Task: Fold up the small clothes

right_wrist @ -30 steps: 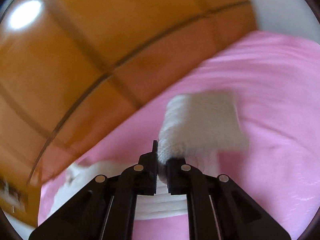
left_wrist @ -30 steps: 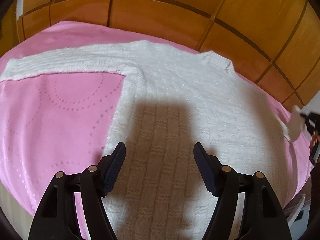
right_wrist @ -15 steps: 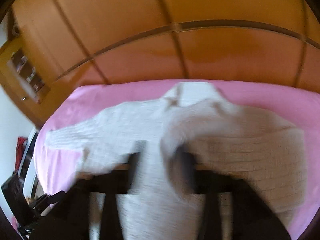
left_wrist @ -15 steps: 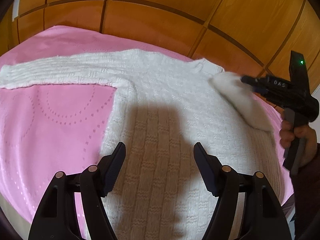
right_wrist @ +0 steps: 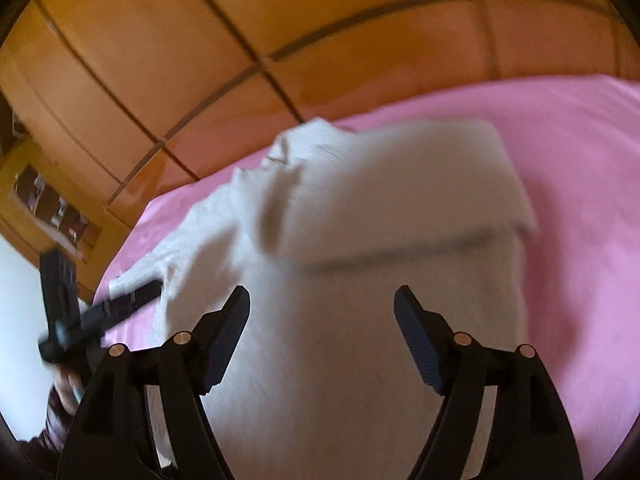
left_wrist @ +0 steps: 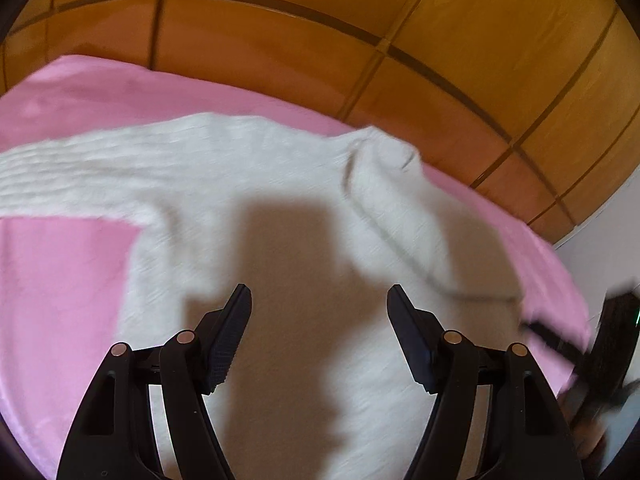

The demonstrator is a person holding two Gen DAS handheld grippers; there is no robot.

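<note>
While the white knit sweater (left_wrist: 248,208) lies spread on the pink bedcover (left_wrist: 60,280), its right sleeve (right_wrist: 392,192) rests folded across the body and the left sleeve stretches far left. Above it, the left gripper (left_wrist: 319,344) gapes wide, gripping nothing. The right gripper (right_wrist: 322,344) has just been opening, nothing between its jaws.

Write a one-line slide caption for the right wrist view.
Open right gripper over a white knit sweater on pink bedding, one sleeve folded across.
</note>
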